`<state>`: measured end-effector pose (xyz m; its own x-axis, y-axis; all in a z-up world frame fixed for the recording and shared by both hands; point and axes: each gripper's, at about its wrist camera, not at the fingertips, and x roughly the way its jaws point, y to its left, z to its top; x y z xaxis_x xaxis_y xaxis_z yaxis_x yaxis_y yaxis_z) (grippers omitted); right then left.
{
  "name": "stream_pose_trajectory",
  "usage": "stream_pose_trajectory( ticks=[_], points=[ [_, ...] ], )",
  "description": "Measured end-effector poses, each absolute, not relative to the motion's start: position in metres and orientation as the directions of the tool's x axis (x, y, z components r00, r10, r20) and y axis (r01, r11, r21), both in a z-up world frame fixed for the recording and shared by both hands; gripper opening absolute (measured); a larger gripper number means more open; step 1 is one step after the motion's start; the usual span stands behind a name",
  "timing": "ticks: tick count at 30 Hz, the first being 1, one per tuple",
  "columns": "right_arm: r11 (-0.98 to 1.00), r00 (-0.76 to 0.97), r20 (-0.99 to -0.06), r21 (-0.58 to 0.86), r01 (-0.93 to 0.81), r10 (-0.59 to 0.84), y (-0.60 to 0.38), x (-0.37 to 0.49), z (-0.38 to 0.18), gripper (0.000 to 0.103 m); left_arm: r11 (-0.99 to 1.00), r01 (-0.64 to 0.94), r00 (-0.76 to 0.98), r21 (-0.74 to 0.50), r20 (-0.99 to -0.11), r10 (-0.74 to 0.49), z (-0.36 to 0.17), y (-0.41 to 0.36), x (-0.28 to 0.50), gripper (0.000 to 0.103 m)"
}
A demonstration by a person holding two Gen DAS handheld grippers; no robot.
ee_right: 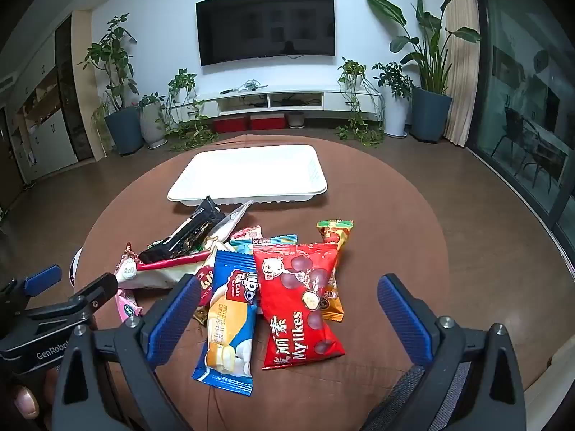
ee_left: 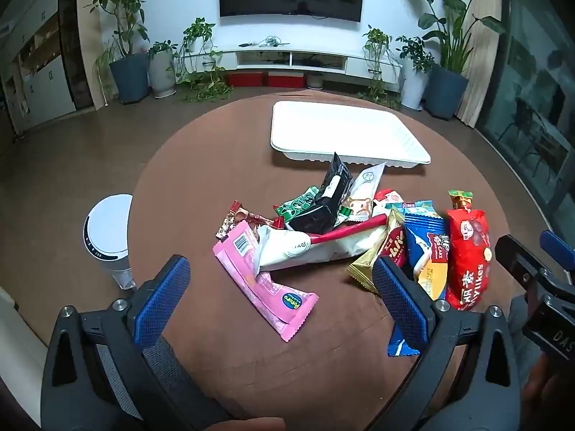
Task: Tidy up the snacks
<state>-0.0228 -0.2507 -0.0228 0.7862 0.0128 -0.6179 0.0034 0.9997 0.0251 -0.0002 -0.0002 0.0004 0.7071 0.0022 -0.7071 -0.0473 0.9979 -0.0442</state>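
Observation:
A heap of snack packets lies on the round brown table. A pink packet lies nearest my left gripper, which stands open above it with nothing between its jaws. A white packet, a black packet and a green one sit in the heap. In the right wrist view my right gripper hangs open over a red Mylikes bag and a blue cake packet, touching neither. An empty white tray rests beyond the heap.
A white bin stands on the floor left of the table. Potted plants, a low white TV cabinet and a wall screen line the far wall. Glass doors run along the right. A person's hand holds the left gripper.

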Motion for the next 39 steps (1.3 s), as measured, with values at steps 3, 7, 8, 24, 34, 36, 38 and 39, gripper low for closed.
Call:
stream_pose_trajectory(
  ticks=[3, 7, 8, 24, 34, 36, 38, 39],
  points=[
    [1.000, 0.783, -0.622, 0.023, 0.005, 0.011, -0.251, -0.023, -0.023, 0.101, 0.998, -0.043, 0.706, -0.044, -0.708, -0.001, -0.001, 0.003, -0.002, 0.103],
    [1.000, 0.784, -0.621, 0.021, 0.007, 0.007, -0.251, -0.023, -0.022, 0.101, 0.999, -0.044, 0.706, -0.026, -0.708, 0.013, -0.005, 0.001, -0.001, 0.103],
    [1.000, 0.784, -0.621, 0.021, 0.008, 0.007, -0.251, -0.024, -0.022, 0.101, 0.999, -0.044, 0.706, -0.021, -0.708, 0.016, -0.005, -0.001, -0.001, 0.103],
    [1.000, 0.776, -0.631, 0.020, 0.006, 0.008, -0.250, -0.021, -0.022, 0.101, 0.999, -0.043, 0.700, -0.010, -0.714, 0.023, -0.009, 0.000, 0.001, 0.103],
    [1.000, 0.773, -0.634, 0.018, 0.007, 0.006, -0.250, -0.021, -0.022, 0.101, 0.999, -0.043, 0.698, -0.007, -0.715, 0.025, -0.010, 0.000, 0.001, 0.103],
    [1.000, 0.773, -0.634, 0.018, 0.007, 0.006, -0.250, -0.021, -0.022, 0.101, 0.999, -0.043, 0.698, -0.006, -0.716, 0.025, -0.011, 0.000, 0.001, 0.103],
    [1.000, 0.773, -0.635, 0.017, 0.007, 0.006, -0.250, -0.021, -0.022, 0.101, 0.999, -0.043, 0.697, -0.005, -0.717, 0.026, -0.011, 0.000, 0.001, 0.103],
    [1.000, 0.772, -0.635, 0.017, 0.007, 0.006, -0.250, -0.021, -0.023, 0.101, 0.999, -0.043, 0.696, -0.006, -0.717, 0.026, -0.011, 0.001, 0.001, 0.103]
  ],
)
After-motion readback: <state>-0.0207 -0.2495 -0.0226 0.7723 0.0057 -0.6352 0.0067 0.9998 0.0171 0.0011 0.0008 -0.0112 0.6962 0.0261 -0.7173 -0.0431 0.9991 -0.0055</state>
